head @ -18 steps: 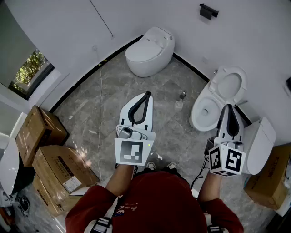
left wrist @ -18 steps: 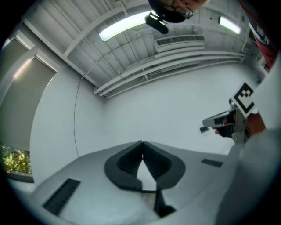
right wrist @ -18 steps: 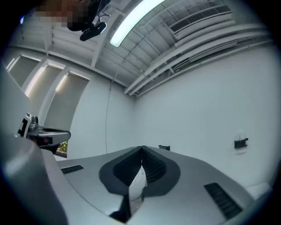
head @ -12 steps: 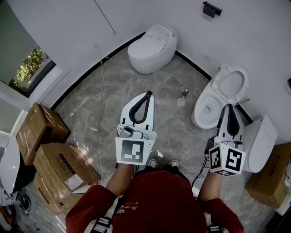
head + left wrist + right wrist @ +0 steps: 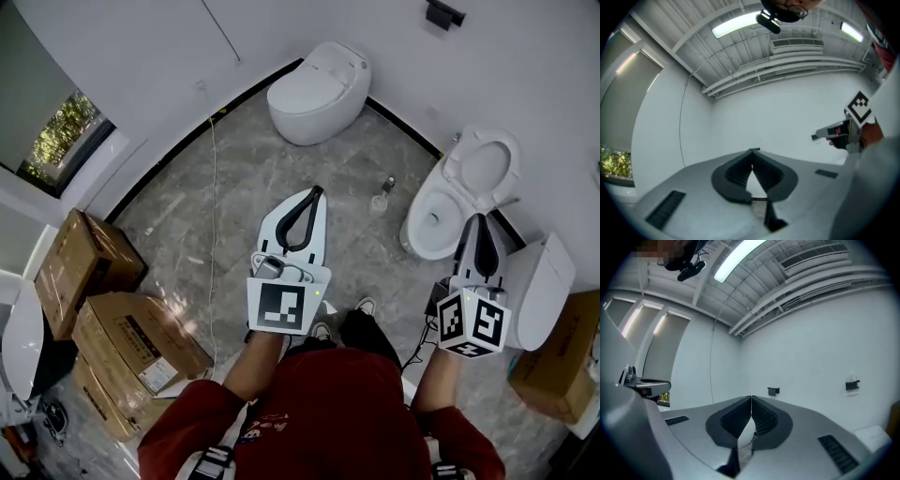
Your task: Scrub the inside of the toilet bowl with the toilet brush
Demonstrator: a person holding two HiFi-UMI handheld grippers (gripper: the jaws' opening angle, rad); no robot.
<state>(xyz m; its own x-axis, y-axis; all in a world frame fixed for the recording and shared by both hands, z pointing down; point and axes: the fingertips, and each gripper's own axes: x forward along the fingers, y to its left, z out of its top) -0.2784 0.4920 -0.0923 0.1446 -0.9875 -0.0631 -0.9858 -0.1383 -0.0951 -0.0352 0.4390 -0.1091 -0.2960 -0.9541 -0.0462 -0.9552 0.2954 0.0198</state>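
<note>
My left gripper (image 5: 314,192) and right gripper (image 5: 480,220) are both closed, tips together, nothing held. Beyond them the toilet brush (image 5: 383,192) stands on the floor (image 5: 234,225), just left of the open toilet (image 5: 433,225) — untouched. A closed toilet (image 5: 319,89) sits farther off.

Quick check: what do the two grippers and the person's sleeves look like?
The left gripper and right gripper have pale grey tapered bodies with black ribbed jaws. Each carries a white cube with black square markers. The person wears red sleeves.
</note>
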